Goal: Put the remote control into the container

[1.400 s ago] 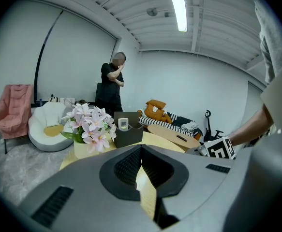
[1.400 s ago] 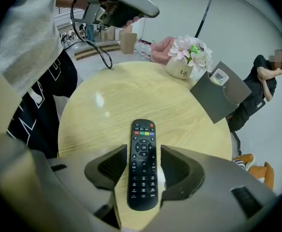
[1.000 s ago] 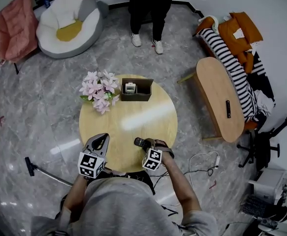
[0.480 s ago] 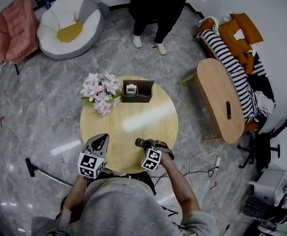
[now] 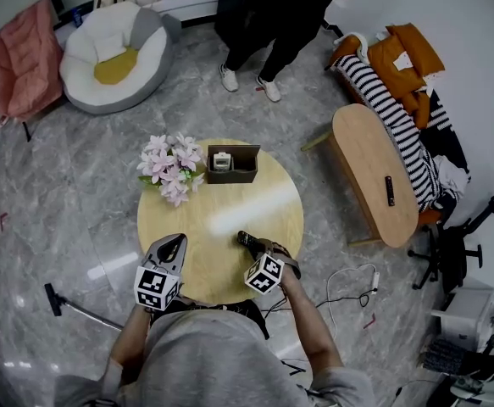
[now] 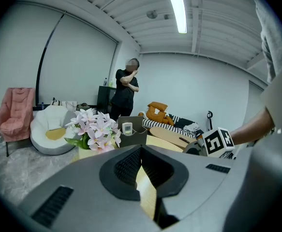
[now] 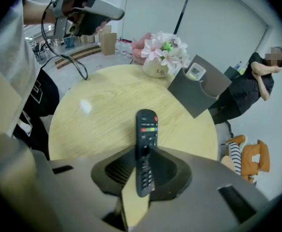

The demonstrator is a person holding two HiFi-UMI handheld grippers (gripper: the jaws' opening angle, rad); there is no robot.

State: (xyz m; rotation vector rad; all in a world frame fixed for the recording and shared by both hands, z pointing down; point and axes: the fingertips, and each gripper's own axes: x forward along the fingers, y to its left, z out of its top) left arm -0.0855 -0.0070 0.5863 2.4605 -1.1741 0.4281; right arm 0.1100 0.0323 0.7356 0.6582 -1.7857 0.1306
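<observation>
The black remote control [image 5: 245,240] [image 7: 146,129] is clamped on edge between the pads of my right gripper [image 5: 253,247] [image 7: 143,154], whose jaws have just been closing on it. It hangs a little above the near right part of the round wooden table [image 5: 221,219], its button end pointing away from me. The dark open container [image 5: 245,175] [image 7: 199,98] stands at the table's far edge with a small white device [image 5: 222,160] in its left side. My left gripper [image 5: 172,242] [image 6: 141,151] rests shut and empty over the near left edge.
A vase of pink flowers [image 5: 170,164] stands left of the container. A person [image 5: 272,15] stands beyond the table. An oval side table [image 5: 374,172] and a sofa with cushions [image 5: 407,75] are to the right, a white beanbag chair [image 5: 111,45] far left.
The right gripper has closed on the remote and raised it off the tabletop, rolling it onto its edge. The left gripper has stayed put. The person at the back shifted stance.
</observation>
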